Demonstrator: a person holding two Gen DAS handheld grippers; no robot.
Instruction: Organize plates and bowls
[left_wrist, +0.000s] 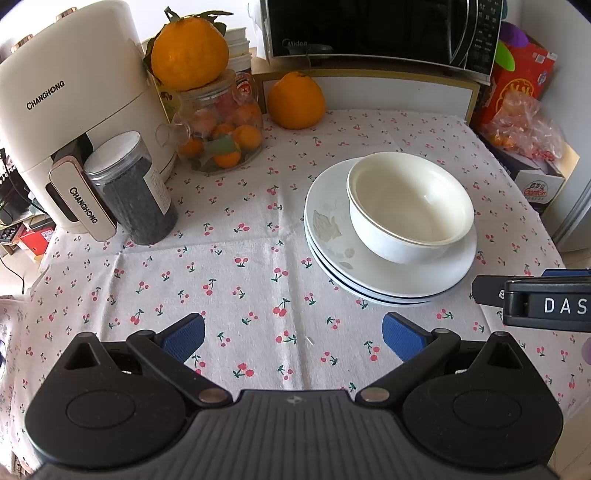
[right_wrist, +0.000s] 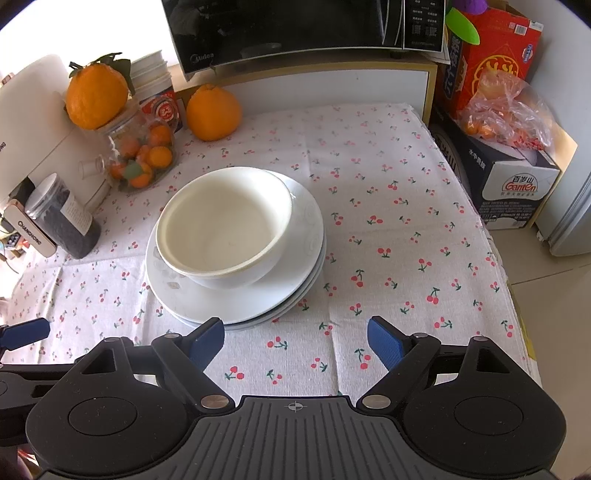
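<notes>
Already the bowls (right_wrist: 225, 229) sit nested on the stacked plates (right_wrist: 207, 295), saving tabletop (right_wrist: 388, 221) space; left claw (left_wrist: 293, 338) and right claw (right_wrist: 295, 341) hover spread, empty.

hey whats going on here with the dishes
A person holds a two-finger gripper in each hand over a cherry-print tablecloth. Both the left gripper and the right gripper are open and hold nothing. The dishes are already gathered: nested white bowls sit on a stack of white plates. The right gripper's left finger is near the stack's front edge, not touching as far as I can tell. An air fryer, jars and oranges stand at the back.
</notes>
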